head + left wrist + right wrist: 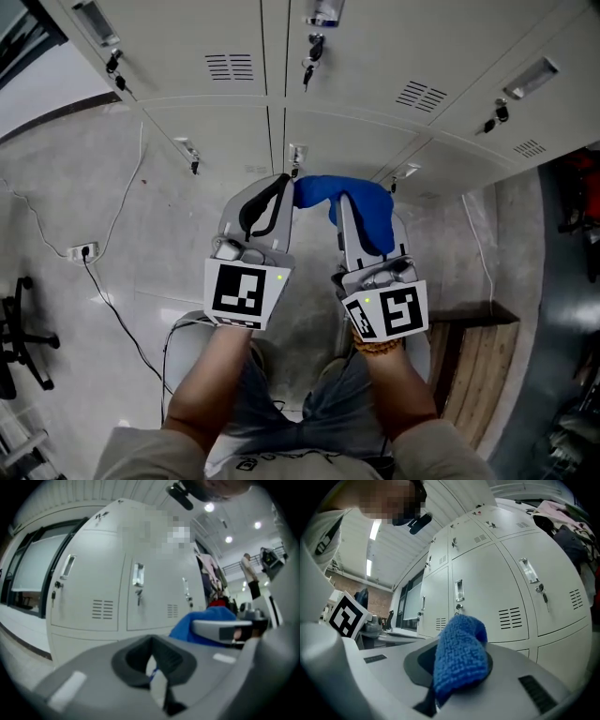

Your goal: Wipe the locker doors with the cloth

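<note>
Grey locker doors with vents and keyed locks stand in front of me; in the right gripper view they fill the background. A blue cloth hangs bunched over the tip of my right gripper, a short way off the lower doors. Seen along that gripper, the cloth is pinched between the jaws of the right gripper. My left gripper is level with it on the left, jaws together, its tip by the cloth's left end. Its own view shows the left gripper with only a thin blue sliver at the pads.
A power strip with a cable lies on the floor at left, near an office chair base. A wooden pallet sits at lower right. Keys hang from the locks. A person stands far off.
</note>
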### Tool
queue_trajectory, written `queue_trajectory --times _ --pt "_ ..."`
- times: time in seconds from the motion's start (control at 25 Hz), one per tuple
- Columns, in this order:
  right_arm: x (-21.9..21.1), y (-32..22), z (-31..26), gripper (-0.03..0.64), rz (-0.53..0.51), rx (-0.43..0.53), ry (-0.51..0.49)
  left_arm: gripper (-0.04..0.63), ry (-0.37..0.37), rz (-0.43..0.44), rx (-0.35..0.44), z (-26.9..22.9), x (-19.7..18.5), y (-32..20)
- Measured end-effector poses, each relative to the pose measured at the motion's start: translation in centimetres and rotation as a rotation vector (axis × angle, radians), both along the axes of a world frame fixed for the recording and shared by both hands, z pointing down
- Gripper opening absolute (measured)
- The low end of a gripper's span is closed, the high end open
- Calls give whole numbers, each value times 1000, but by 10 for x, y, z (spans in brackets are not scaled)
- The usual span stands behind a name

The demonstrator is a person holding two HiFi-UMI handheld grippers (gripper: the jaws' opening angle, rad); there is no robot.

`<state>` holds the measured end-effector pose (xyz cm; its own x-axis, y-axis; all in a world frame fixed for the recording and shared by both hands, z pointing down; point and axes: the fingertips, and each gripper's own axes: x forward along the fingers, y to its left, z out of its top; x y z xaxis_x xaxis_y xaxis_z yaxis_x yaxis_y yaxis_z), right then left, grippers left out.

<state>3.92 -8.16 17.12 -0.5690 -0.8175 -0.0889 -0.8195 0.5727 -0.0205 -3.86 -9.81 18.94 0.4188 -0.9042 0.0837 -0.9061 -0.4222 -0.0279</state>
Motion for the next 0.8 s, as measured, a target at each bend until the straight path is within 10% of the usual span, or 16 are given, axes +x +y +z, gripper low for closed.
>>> queue_trajectory --times 0.8 --pt "-8 -5 8 31 6 -10 5 3 38 32 -14 1 -1 0"
